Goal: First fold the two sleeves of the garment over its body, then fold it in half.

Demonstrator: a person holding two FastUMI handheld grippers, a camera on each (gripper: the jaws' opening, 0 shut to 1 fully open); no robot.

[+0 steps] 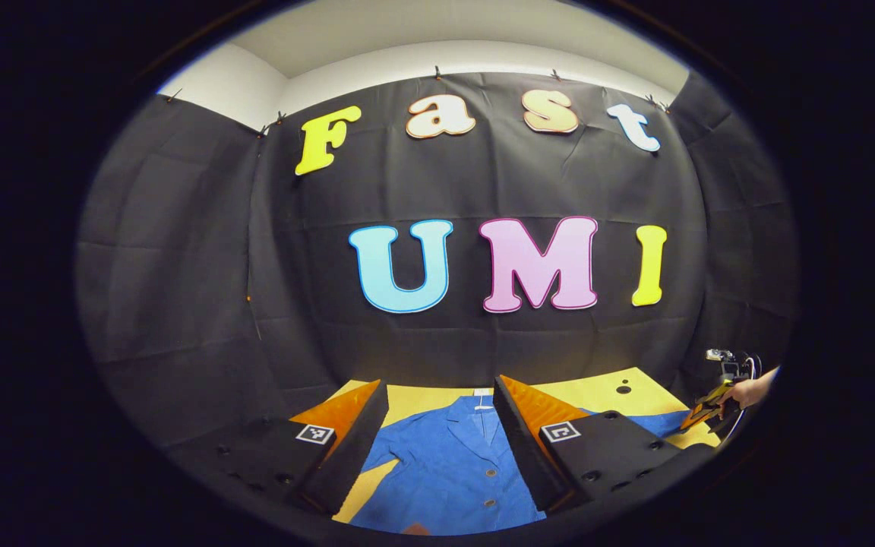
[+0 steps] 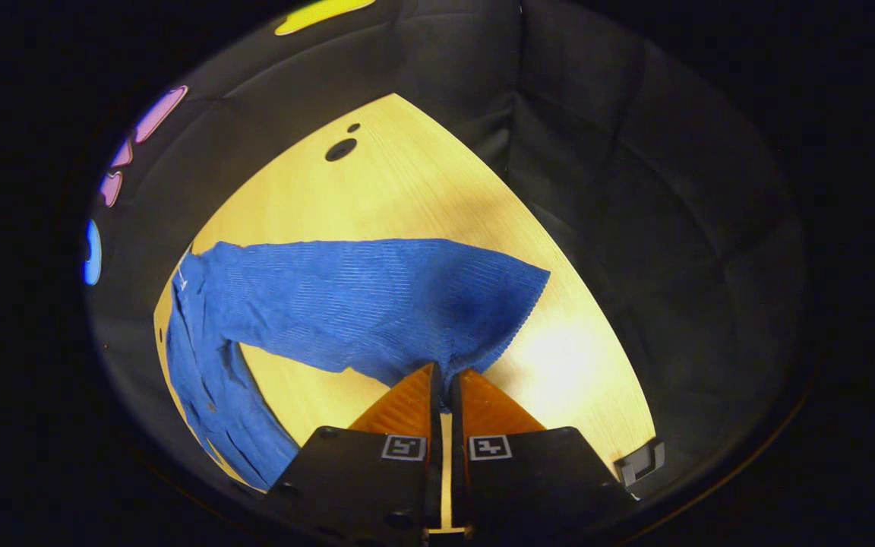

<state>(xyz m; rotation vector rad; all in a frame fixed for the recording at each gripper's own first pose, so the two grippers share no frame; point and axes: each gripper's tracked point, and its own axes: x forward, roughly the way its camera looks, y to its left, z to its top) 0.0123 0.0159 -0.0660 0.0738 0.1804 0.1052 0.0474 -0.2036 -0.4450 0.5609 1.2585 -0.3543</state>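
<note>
Two grippers in play. Left gripper (image 1: pixel 441 425) wide open, hovered above blue garment (image 1: pixel 453 463) spread on yellow tabletop (image 1: pixel 597 391), lower centre of frame. Right gripper (image 2: pixel 443 380) nearly closed, pinched sleeve (image 2: pixel 377 304) edge at centre frame; seen far right (image 1: pixel 703 414) in left gripper view.

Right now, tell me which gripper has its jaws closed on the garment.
The right gripper: jaws pinched on the blue sleeve. The left gripper hangs open.

Cloth-walled (image 1: pixel 179 266) recording booth, wooden table (image 2: pixel 407 190)
</note>
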